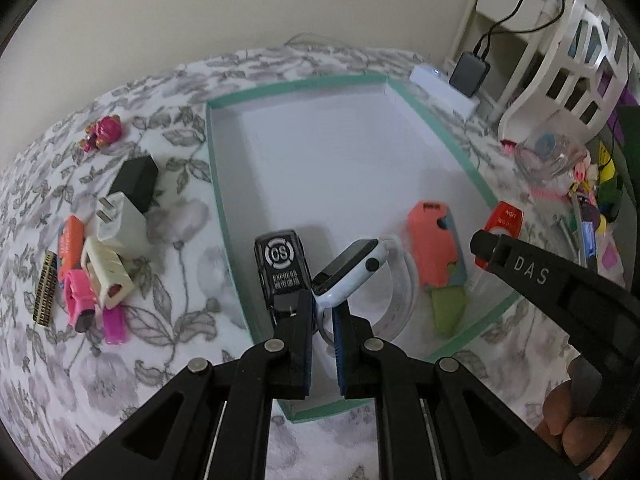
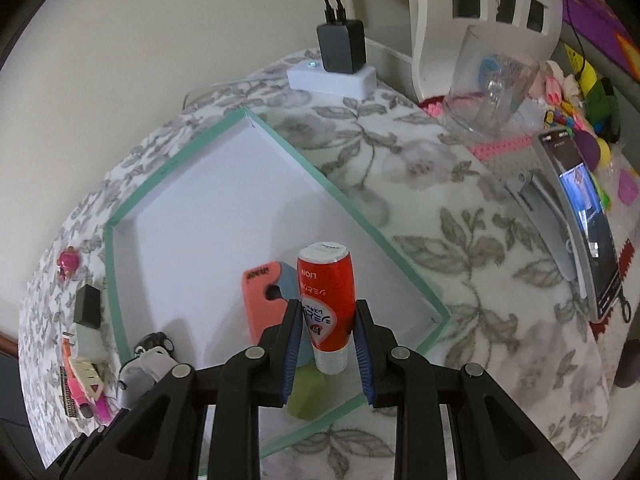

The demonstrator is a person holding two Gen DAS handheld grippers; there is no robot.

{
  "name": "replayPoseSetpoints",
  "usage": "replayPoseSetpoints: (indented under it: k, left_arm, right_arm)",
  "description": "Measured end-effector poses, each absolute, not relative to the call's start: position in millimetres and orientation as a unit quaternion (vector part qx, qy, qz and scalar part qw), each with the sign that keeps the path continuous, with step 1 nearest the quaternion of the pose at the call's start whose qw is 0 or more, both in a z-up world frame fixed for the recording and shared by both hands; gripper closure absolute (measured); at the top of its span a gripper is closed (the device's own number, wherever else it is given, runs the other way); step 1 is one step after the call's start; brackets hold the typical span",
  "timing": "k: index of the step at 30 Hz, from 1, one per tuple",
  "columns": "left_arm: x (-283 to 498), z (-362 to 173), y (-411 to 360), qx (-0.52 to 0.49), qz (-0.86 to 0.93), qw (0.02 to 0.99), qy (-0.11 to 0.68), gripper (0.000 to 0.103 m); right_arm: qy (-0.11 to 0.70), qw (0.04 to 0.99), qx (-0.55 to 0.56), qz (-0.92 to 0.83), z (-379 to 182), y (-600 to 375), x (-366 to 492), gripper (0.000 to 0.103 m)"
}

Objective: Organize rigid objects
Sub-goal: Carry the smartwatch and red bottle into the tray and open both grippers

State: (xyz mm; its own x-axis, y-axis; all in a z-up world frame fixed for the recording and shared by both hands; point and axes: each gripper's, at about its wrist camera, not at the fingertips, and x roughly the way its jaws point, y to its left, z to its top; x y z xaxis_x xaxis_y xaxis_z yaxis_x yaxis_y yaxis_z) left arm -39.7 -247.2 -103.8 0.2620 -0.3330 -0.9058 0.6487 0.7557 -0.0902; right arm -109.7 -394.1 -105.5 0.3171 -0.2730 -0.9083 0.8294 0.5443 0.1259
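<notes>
A shallow white tray with a green rim (image 1: 296, 84) (image 2: 168, 168) lies on the flowered cloth. In it are a black box cutter marked OS (image 1: 282, 268), a white smartwatch (image 1: 352, 270) and a coral and green utility knife (image 1: 436, 248) (image 2: 262, 300). My left gripper (image 1: 325, 312) is shut on the smartwatch's white band, low over the tray's near end. My right gripper (image 2: 328, 320) is shut on a red tube (image 2: 328, 304) with a clear cap, held over the tray's near right corner. The red tube (image 1: 502, 220) also shows in the left wrist view.
Left of the tray lie a black charger (image 1: 136, 182), a white plug (image 1: 120, 224), a magenta toy (image 1: 105, 131) and several small pink and orange items (image 1: 80, 292). A power strip with adapter (image 2: 334, 74), a clear cup (image 2: 492, 84) and a phone (image 2: 580, 216) stand to the right.
</notes>
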Motion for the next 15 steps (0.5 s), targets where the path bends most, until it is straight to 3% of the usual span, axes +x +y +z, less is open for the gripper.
replayPoseSetpoints:
  k: [13, 15]
  left_arm:
    - [-40.8, -114.8, -248.8, 0.17, -0.306, 0.77, 0.534, 0.092]
    - [-39.8, -114.7, -248.6, 0.168, -0.307, 0.768, 0.537, 0.088]
  right_arm:
    - [0.467, 0.745, 0.302, -0.369, -111.2, -393.7, -109.0, 0.073]
    - [0.466, 0.745, 0.302, -0.37, -110.4, -393.8, -108.7, 0.073]
